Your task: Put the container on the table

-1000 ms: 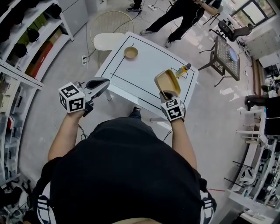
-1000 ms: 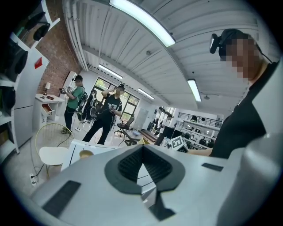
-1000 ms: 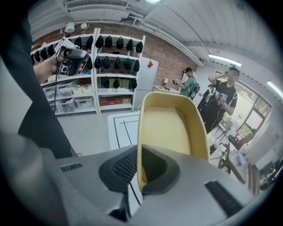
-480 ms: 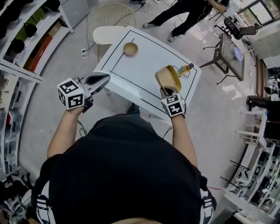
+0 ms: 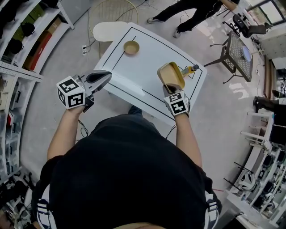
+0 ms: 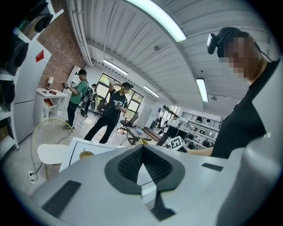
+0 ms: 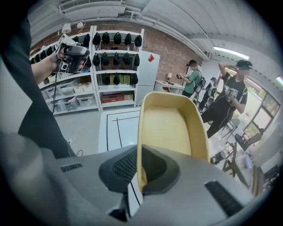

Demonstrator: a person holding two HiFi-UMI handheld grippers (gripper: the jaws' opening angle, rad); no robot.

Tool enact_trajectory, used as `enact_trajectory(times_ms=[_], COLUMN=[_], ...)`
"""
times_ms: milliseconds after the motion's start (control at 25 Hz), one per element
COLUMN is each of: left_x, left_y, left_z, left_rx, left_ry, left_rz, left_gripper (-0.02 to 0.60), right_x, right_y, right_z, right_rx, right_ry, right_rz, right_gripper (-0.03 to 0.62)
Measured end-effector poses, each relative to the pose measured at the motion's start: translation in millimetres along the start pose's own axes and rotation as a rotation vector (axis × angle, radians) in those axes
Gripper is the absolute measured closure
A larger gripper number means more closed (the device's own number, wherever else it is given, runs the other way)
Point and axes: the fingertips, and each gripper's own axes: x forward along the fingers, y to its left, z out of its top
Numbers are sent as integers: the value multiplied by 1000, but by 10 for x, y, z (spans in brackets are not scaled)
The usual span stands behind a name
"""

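A tan rectangular container (image 5: 170,75) hangs tilted over the near right part of the white table (image 5: 147,56). My right gripper (image 5: 168,88) is shut on its near wall. In the right gripper view the container (image 7: 172,128) stands up between the pads, its hollow side facing the camera, with the right gripper (image 7: 139,159) pinching its rim. My left gripper (image 5: 108,74) is held by the table's near left edge, shut, with nothing in it. In the left gripper view the left gripper's (image 6: 141,150) pads meet at the tip.
A small tan bowl (image 5: 131,47) sits at the table's far left and a yellow bottle (image 5: 187,70) lies at its right edge. A white round chair (image 5: 107,30) stands behind the table. Shelves (image 5: 27,40) line the left. People (image 5: 187,11) stand beyond, near a mesh table (image 5: 234,51).
Both grippers have moved forward toward the table. The container, still held, is now further over the tabletop.
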Motion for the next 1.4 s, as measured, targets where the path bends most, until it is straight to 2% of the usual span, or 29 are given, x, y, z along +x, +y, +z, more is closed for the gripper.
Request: enact_trajectory(times_ms=[600, 1400], left_x=[340, 690], left_y=[127, 304], left_z=[63, -51], left_rx=[-15, -58], left_ry=[12, 58], left_rz=[-6, -5], left_gripper=[575, 575], right_x=[150, 554], right_y=[-219, -322], right_z=[-20, -365], right_rx=[-19, 13], right_ry=[19, 99], right_rz=[29, 91], right_gripper=[586, 586])
